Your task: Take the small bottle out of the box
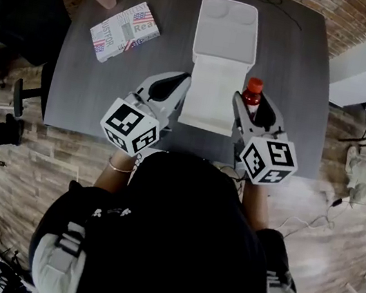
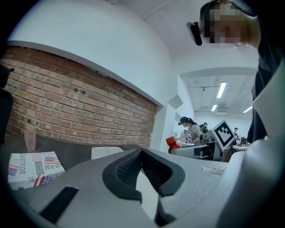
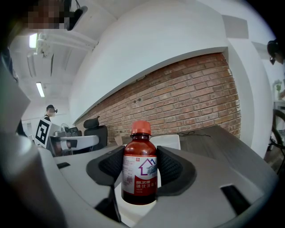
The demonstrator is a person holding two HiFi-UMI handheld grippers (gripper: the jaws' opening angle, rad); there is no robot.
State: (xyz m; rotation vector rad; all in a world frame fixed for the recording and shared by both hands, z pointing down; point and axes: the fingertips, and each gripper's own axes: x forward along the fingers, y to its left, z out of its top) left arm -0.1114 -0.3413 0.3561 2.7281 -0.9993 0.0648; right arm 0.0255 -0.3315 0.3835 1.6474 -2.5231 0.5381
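L gripper point(image 2: 142, 153): jaws pressed together at tips, nothing btwn, just left of white box point(image 1: 222, 51) | R gripper point(image 3: 140, 156): pads pinching small bottle point(image 3: 140, 173) by its body, upright, red cap up | bottle loc: head view, at box's right edge, over grey table point(image 1: 100, 96) | box lid open, flipped back

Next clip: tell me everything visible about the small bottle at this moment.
The small bottle is dark brown, glassy or plastic-looking, with an orange-red screw cap and a white-and-red label bearing a house outline. It stands upright, capped, clamped at its body between the right gripper's black ribbed pads. It is outside the white box, beside its right edge, over the grey table.
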